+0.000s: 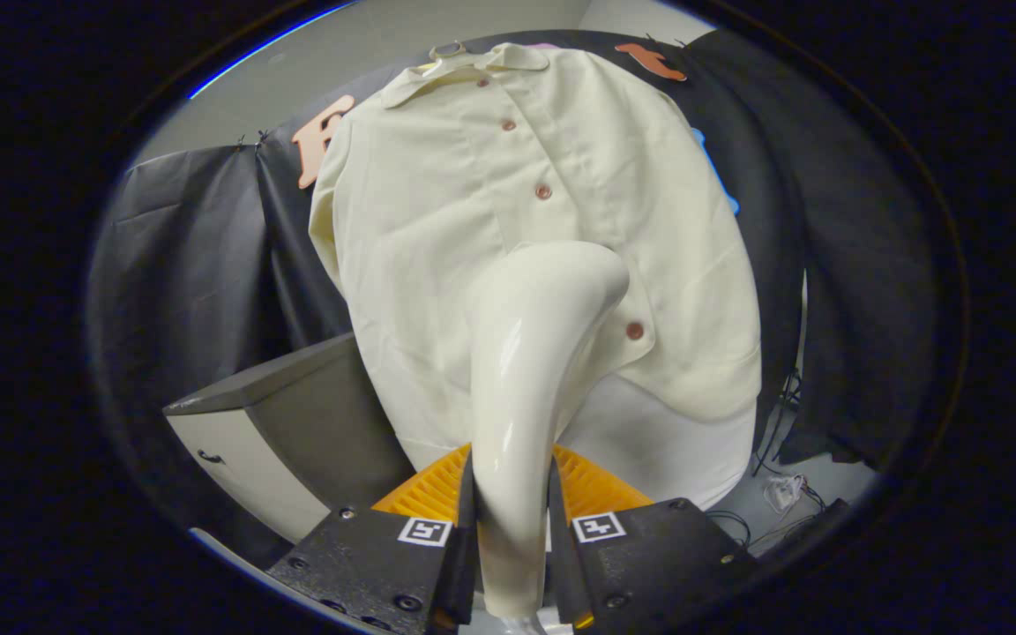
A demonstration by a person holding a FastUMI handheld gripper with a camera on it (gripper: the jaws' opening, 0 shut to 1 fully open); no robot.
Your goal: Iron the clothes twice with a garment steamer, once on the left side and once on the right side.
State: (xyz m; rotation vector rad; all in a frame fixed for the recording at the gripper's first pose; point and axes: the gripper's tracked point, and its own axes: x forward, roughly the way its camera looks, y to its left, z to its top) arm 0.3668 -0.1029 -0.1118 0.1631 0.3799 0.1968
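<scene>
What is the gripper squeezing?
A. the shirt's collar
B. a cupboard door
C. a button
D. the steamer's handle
D. The gripper has both fingers pressed on the handle of the cream steamer, whose head reaches up against the hanging shirt.

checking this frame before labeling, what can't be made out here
- Steamer head face, gripper view: turned toward the shirt, so contact is unclear.
- Shirt placket under the steamer head: hidden by it.
- Steamer handle base: cut off below the gripper, which is shut on it.
- Cabinet front: partly covered by the shirt.
</scene>
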